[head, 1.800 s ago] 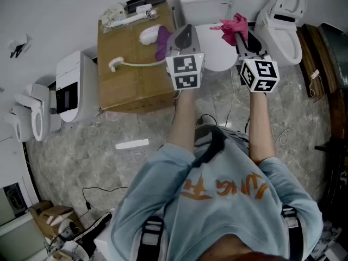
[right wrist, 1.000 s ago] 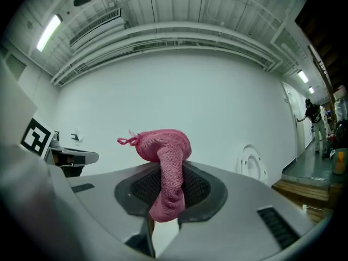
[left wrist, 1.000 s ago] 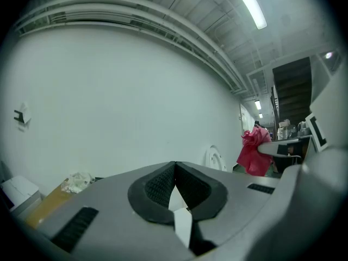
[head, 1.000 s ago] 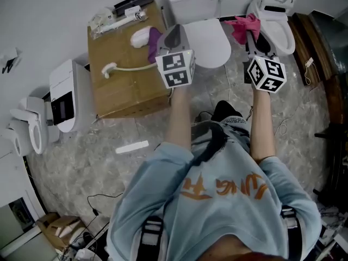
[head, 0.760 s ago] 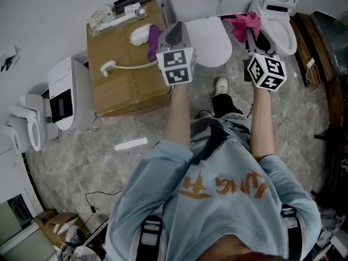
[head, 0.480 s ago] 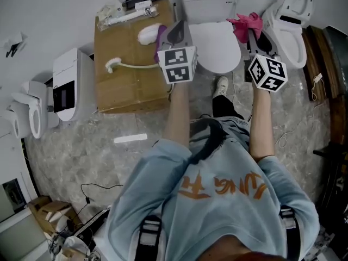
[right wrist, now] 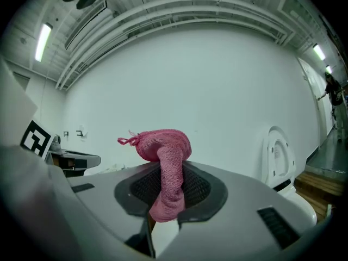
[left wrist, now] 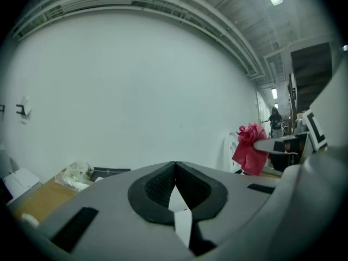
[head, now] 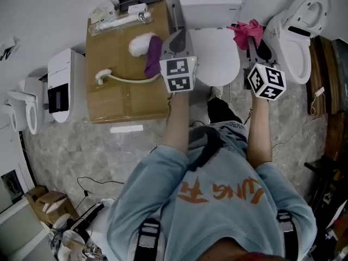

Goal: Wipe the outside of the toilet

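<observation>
The right gripper (right wrist: 166, 197) is pinching a pink cloth (right wrist: 163, 148) between its pads, and the bunched end is standing up past the tips. The left gripper (left wrist: 175, 170) is holding its pads pressed together with nothing between them.

In the head view both are hanging side by side over the toilet (head: 217, 56). The left gripper is at the lid's left edge. The right gripper is carrying the cloth at the lid's far right edge, close to the tank.

Below them a grey marbled floor (head: 70, 145) is running up to a plain white wall (head: 43, 10).

Just left of the toilet a cardboard box (head: 122, 97) is bearing a purple item (head: 153, 56) and a white hose (head: 128, 79). Farther left a white appliance (head: 62, 83) is standing on the floor. Just right of the toilet a second toilet (head: 296, 34) is showing its seat raised.

The person's light blue shirt (head: 217, 200) is filling the near part of the view.

The toilet is white and is sitting against the far wall, with its lid down and its tank rectangular.
</observation>
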The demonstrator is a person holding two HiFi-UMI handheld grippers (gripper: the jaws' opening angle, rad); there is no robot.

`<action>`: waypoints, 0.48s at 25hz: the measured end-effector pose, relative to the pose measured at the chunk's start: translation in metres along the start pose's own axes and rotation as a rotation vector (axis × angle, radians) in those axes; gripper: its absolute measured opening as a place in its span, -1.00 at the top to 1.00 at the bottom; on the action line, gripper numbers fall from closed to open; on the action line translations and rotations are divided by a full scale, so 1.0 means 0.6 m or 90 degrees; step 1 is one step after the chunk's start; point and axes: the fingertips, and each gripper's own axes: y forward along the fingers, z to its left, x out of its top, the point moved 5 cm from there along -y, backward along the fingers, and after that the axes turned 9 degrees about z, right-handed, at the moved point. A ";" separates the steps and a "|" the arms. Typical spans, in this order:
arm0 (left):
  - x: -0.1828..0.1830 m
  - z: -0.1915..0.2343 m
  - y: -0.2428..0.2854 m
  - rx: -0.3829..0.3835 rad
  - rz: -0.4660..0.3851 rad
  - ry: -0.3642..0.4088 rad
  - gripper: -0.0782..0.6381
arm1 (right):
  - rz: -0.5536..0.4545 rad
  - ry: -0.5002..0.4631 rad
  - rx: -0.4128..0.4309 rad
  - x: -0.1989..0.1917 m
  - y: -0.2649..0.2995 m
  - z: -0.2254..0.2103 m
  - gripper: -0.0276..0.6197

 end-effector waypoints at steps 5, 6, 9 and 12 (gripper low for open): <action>-0.009 -0.015 0.139 0.024 0.059 -0.005 0.71 | 0.045 0.011 0.047 -0.020 0.136 -0.073 0.61; -0.006 -0.019 0.166 0.029 0.069 -0.003 0.71 | 0.050 0.016 0.055 -0.020 0.163 -0.088 0.61; 0.014 -0.029 0.232 0.049 0.092 -0.004 0.71 | 0.065 0.019 0.082 -0.011 0.234 -0.127 0.61; 0.040 -0.035 0.281 0.068 0.099 -0.013 0.71 | 0.075 0.006 0.117 0.008 0.293 -0.151 0.61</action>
